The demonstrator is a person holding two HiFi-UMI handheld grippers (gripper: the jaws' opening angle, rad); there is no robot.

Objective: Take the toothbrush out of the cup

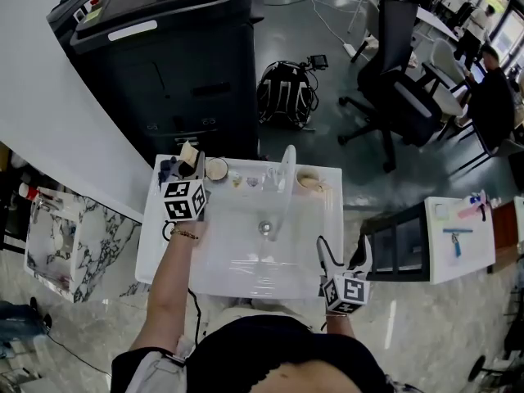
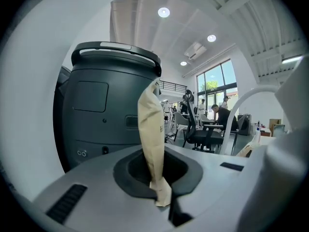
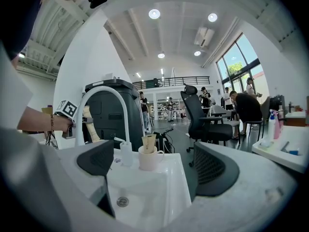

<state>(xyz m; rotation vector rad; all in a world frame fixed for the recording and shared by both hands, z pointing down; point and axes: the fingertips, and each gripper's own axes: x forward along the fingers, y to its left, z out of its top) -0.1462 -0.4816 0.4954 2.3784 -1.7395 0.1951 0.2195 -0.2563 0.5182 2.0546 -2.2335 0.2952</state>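
Firmly, the left tool [image 2: 161, 197] is clamped on the paper-wrapped toothbrush [image 2: 150, 129], which stands upright just left of the white cup [image 1: 217, 169] on the sink's [image 1: 319, 244] back rim. Right tool [image 3: 157, 170] hovers wide apart, empty, over the sink's front right.

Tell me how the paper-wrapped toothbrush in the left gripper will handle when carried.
The paper-wrapped toothbrush stands up unsupported above the left gripper, so it is probably stiff and light. Pinched only at its bottom end, it may pivot or slip. The paper there looks crumpled, so it likely deforms under pressure.
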